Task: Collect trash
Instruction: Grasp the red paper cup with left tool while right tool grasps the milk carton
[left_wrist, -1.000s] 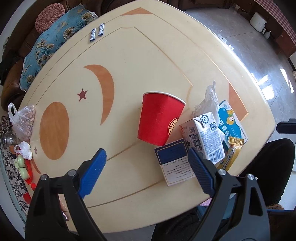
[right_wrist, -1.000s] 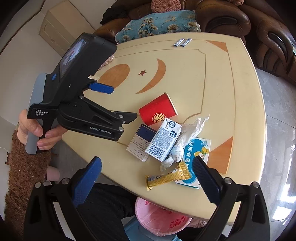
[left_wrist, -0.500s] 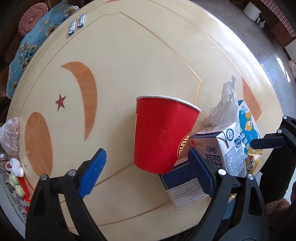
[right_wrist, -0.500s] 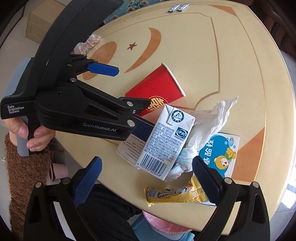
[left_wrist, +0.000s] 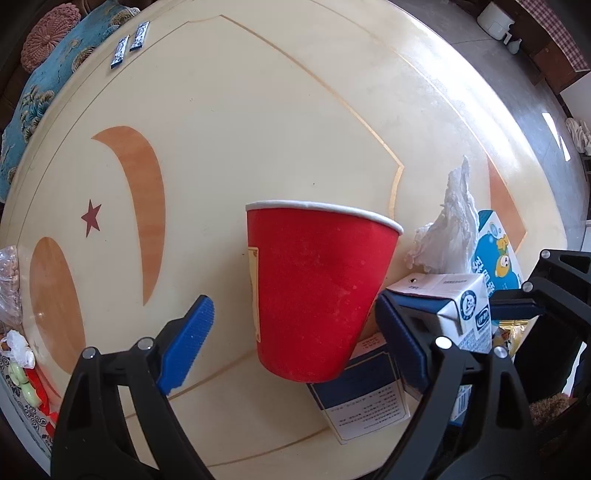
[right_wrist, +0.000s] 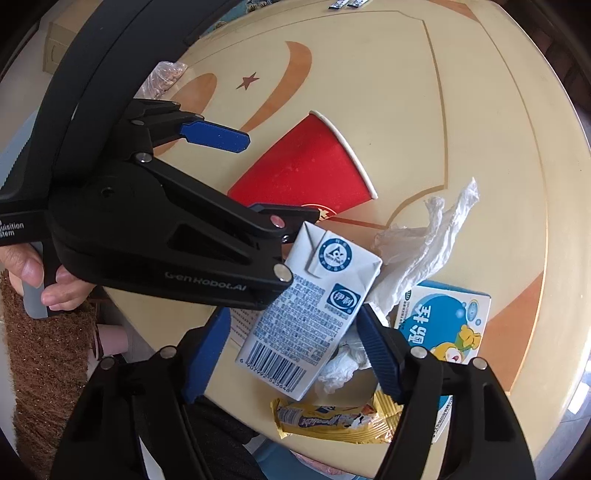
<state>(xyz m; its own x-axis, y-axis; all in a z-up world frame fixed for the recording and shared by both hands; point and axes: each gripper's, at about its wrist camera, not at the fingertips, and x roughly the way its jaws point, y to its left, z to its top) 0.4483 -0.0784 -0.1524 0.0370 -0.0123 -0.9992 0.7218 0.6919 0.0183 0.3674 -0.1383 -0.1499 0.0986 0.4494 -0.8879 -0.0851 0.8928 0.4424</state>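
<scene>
A red paper cup with a white rim (left_wrist: 317, 291) is found lying on its side on the cream round table with orange inlays (left_wrist: 258, 110), flanked by the widely parted blue pads of the left gripper (left_wrist: 291, 332), neither pad seen pressing on it. The right gripper (right_wrist: 291, 347) is seen closing, with a white-and-blue milk carton (right_wrist: 314, 310) between its jaws, which rests on a dark blue flat box (left_wrist: 362, 402) (pad contact cannot be confirmed). Crumpled white tissue (right_wrist: 417, 251), a yellow snack wrapper (right_wrist: 332, 421) and a blue-and-white cartoon box (right_wrist: 447, 328) are noted beside the carton.
</scene>
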